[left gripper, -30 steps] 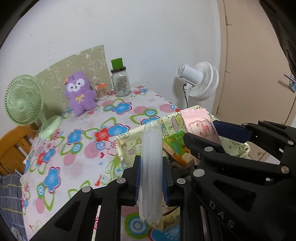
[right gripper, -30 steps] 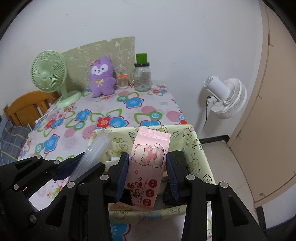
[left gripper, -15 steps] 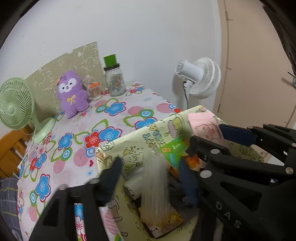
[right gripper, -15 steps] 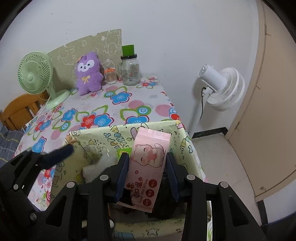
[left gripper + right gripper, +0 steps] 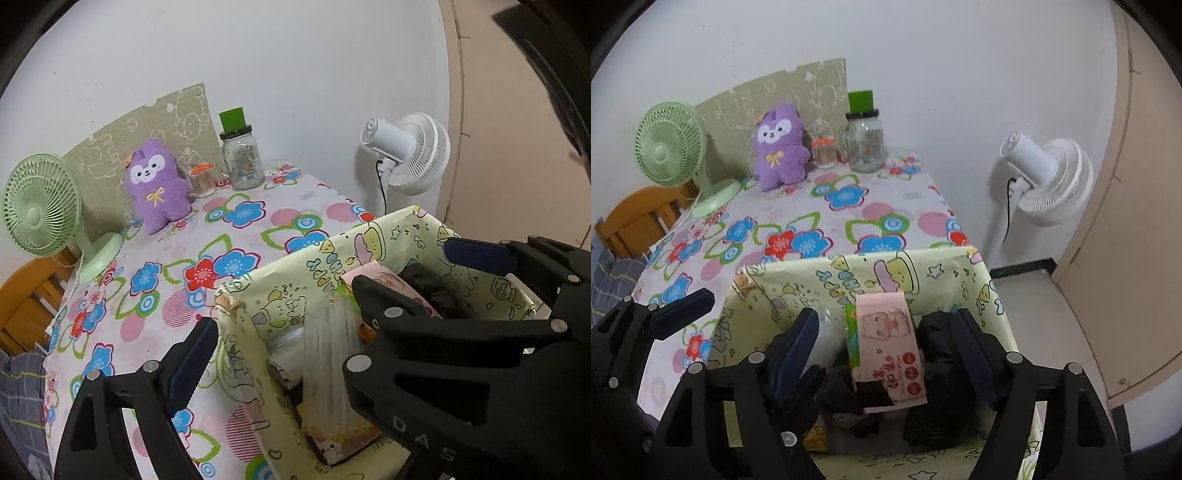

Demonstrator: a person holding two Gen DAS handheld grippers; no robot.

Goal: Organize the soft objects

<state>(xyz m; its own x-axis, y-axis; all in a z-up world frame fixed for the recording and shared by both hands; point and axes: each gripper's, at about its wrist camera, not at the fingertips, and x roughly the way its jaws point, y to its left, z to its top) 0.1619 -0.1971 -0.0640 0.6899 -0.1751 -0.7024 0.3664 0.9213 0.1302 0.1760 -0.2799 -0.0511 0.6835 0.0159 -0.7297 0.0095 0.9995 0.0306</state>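
A yellow cartoon-print box [image 5: 295, 273] [image 5: 827, 277] stands at the table's near right corner. My left gripper [image 5: 280, 317] is open over its left wall; the clear plastic bag roll [image 5: 327, 350] rests loose inside the box. My right gripper [image 5: 886, 325] is open above the box, and the pink wipes pack [image 5: 888, 339] lies free between its fingers, on a green pack [image 5: 851, 332] and dark bags [image 5: 942, 332]. A purple plush toy [image 5: 157, 184] [image 5: 781, 147] sits at the table's back.
A green desk fan [image 5: 40, 210] [image 5: 670, 142] stands back left, next to a wooden chair [image 5: 635, 218]. A glass jar with a green lid [image 5: 240, 155] and a small toothpick jar [image 5: 823, 151] stand by the wall. A white fan [image 5: 1049, 177] stands beyond the table's right edge.
Both grippers have opened. The left let go of the clear bag roll and the right let go of the pink wipes pack; both items now lie in the box.
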